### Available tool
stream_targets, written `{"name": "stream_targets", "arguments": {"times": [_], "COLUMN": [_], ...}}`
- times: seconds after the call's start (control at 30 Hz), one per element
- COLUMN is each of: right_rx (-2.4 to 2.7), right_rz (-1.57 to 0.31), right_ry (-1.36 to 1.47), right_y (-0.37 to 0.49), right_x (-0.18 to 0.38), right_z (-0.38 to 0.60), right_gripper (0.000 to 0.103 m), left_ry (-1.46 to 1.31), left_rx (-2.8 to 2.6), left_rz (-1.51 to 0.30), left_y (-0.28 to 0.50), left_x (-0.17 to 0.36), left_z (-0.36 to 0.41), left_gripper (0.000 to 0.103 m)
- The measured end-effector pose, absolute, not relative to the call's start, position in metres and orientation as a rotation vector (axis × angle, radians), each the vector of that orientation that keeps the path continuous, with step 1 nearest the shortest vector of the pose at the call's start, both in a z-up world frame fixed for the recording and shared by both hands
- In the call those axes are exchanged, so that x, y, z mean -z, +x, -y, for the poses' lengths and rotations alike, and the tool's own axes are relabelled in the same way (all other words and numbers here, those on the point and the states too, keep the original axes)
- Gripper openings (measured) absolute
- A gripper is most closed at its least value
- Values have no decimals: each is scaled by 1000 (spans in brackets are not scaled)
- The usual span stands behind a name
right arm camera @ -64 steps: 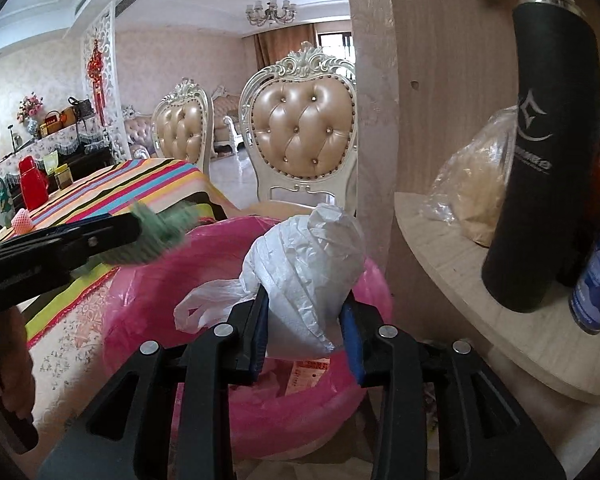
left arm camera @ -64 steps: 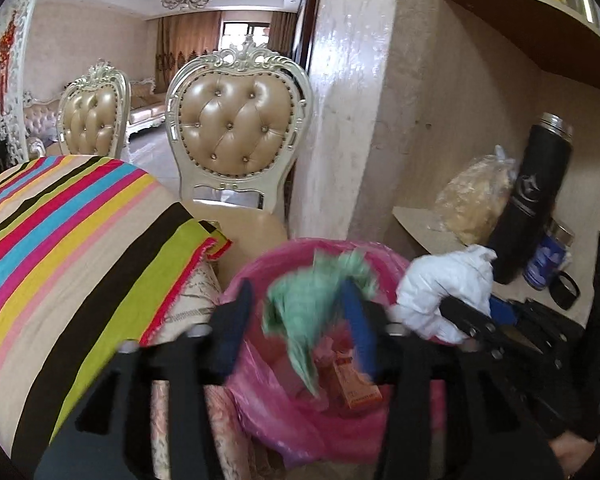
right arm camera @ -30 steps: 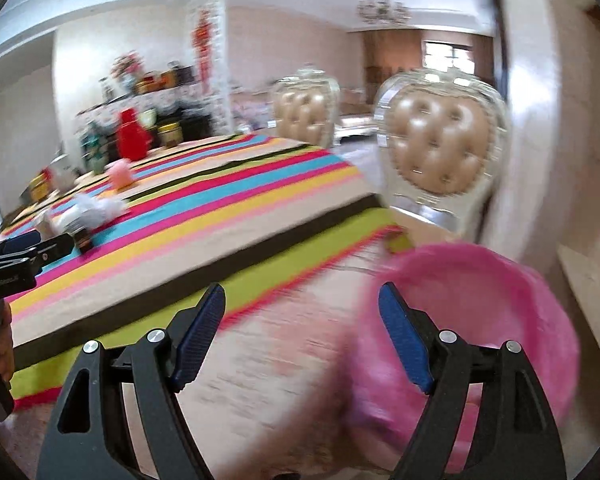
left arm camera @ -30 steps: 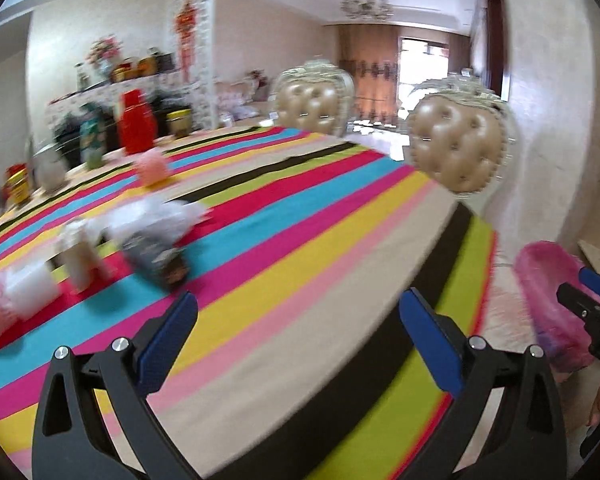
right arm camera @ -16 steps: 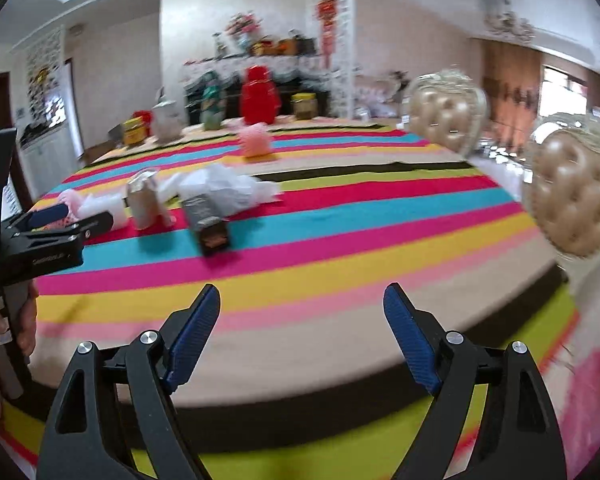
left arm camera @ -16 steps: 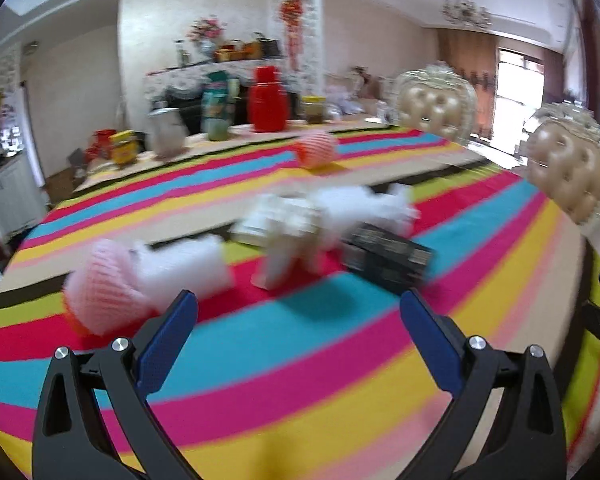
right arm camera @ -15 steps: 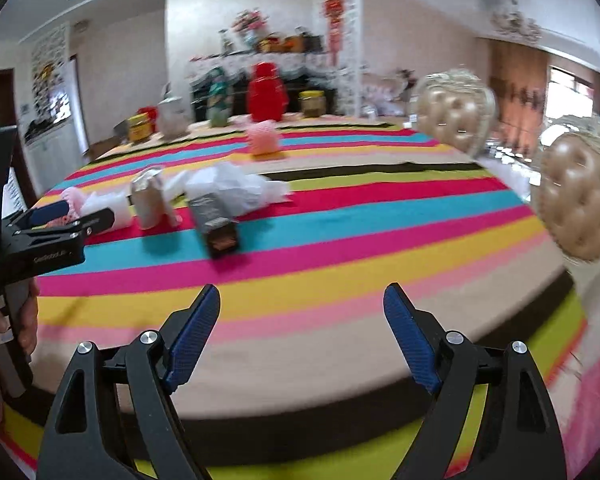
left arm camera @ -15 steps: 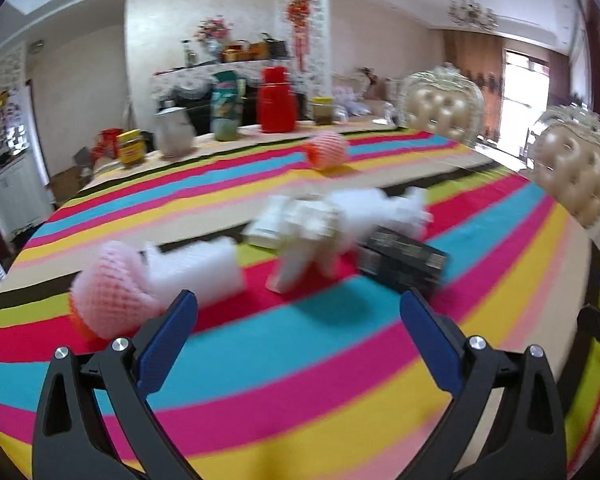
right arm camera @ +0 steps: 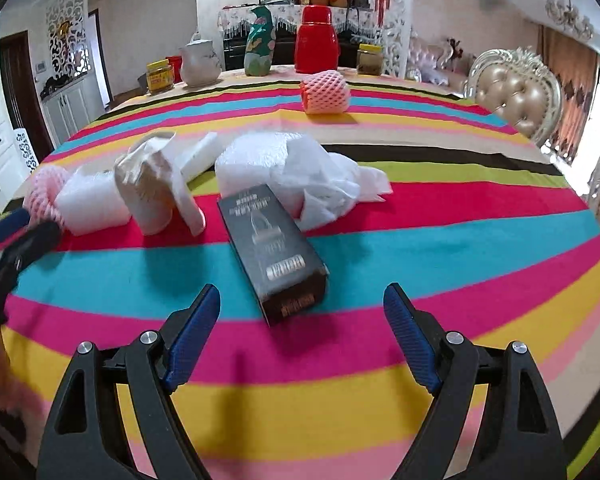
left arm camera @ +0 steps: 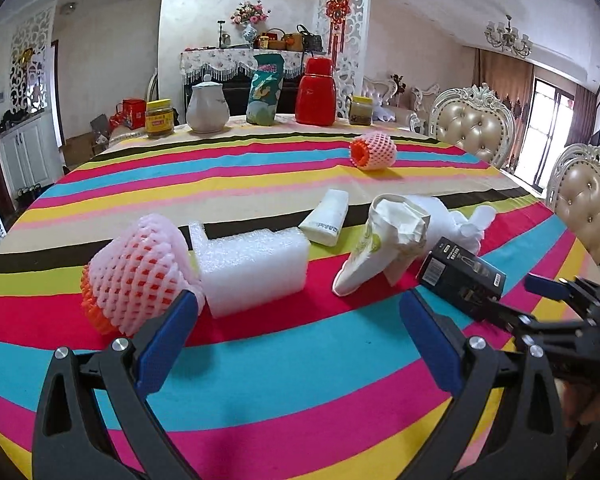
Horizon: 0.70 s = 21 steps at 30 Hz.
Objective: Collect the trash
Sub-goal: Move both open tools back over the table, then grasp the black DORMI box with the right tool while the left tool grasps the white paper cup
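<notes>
Trash lies on the striped tablecloth (left arm camera: 260,380). In the left wrist view: a pink foam fruit net (left arm camera: 136,276), a white foam block (left arm camera: 252,268), a crumpled paper cup (left arm camera: 380,248), a small white packet (left arm camera: 327,217), a white plastic bag (left arm camera: 456,216) and a black box (left arm camera: 460,272). My left gripper (left arm camera: 294,328) is open and empty, just short of the net and foam block. My right gripper (right arm camera: 300,324) is open and empty, just short of the black box (right arm camera: 272,248); it also shows at the right of the left wrist view (left arm camera: 540,300).
A second foam net (left arm camera: 374,151) lies farther back. A red thermos (left arm camera: 315,92), a green bag (left arm camera: 265,90), a white teapot (left arm camera: 207,109) and jars (left arm camera: 159,118) stand at the table's far edge. Padded chairs (left arm camera: 472,124) stand on the right.
Both grippers dropped their trash into the pink bin, opened, and swung left to the table. They now sit closer to the trash pile.
</notes>
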State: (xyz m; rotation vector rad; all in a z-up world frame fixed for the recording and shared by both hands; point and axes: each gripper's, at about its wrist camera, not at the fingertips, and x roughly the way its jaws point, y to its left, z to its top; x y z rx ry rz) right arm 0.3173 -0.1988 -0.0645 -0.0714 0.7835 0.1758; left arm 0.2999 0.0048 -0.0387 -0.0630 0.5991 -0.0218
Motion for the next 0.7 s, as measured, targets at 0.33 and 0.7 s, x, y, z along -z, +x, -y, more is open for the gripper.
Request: {"name": "stream_targets", "arguments": {"times": [0.33, 0.7], "right_rx": [-190, -187], "right_rz": [-836, -819], "right_ry": [-128, -48], "right_y": [359, 346], "right_x": [72, 70], "right_z": [179, 194], "right_gripper": [79, 39], "left_ry": [-56, -88], "left_rx": [47, 53], "left_rz": [-603, -623], "left_y": [300, 303], "left_x": [40, 42], "left_z": [3, 1], "left_gripper": [98, 98]}}
